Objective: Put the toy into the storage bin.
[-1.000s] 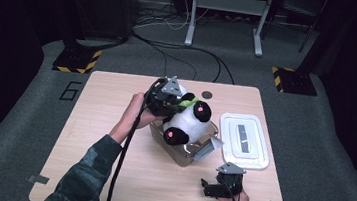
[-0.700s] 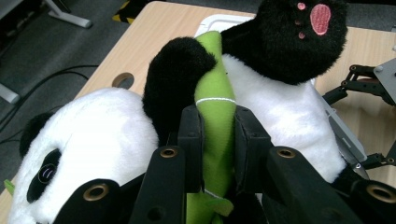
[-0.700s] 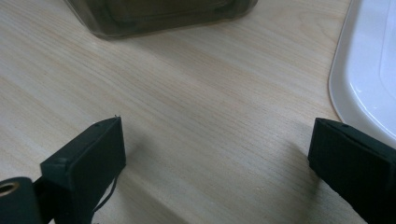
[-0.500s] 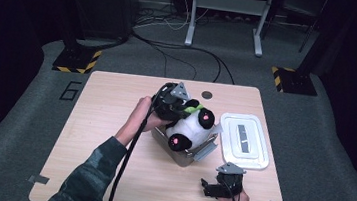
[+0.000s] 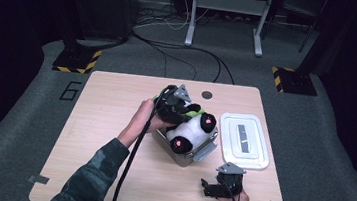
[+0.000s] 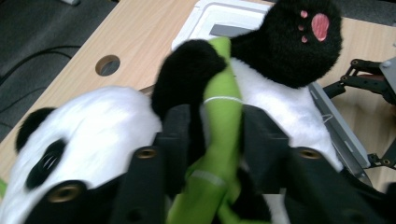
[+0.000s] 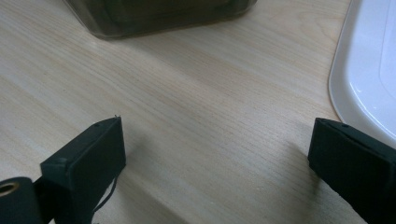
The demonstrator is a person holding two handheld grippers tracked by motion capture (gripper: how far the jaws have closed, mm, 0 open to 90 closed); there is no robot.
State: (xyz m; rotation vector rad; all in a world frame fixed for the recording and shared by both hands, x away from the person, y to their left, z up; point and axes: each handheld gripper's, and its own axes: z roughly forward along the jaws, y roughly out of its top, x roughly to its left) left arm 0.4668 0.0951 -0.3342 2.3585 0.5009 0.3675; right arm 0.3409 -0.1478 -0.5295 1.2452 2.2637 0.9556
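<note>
I've got the panda toy half in the clear box, mid-table. L gripper jaws just been opening, green stalk loose between. R gripper wide open, empty, near edge. I back out slow, w/o snagging plush.

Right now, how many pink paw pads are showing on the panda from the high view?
2. One paw pad faces up at the panda's right end, near the white lid; the other faces the table's near edge. Other paws may be hidden.

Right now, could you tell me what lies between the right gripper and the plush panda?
In the high view, bare table and the near wall of the container holding the plush panda separate it from the right gripper.
</note>
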